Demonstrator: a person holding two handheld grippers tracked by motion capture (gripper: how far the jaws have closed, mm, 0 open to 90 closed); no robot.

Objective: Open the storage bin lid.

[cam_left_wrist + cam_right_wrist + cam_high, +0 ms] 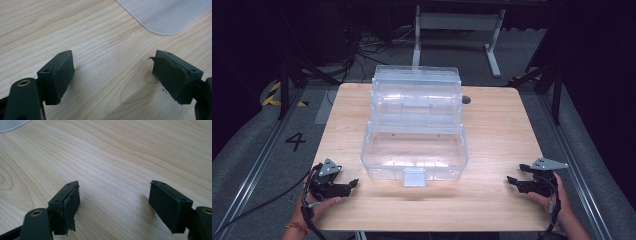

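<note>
Clear plastic storage box [414, 152], tiered, standing open at the centre of the wooden table [502, 135]; upper trays [416, 90] swung back toward 12 o'clock, deep lower tub facing 6 o'clock with its latch tab [414, 177] hanging at the front edge. Contents: none discernible through the walls.

Left gripper [353, 184], at 7 o'clock of the box: jaws spread wide, nothing between them, resting low over the wood; its own view has a rounded corner of the box [165, 15] just ahead. Right gripper [511, 179], at 4 o'clock: jaws likewise parted and empty, over bare wood.

Progress, as judged: box untouched by either gripper; closing or handling appears wholly ahead.

Clearance: open wood on both flanks of the box and along the near edge. Both hands sit close to the table's 6 o'clock edge. A small dark disc [466, 99] lies at 2 o'clock beside the trays. Far edge crowded by the raised trays.
</note>
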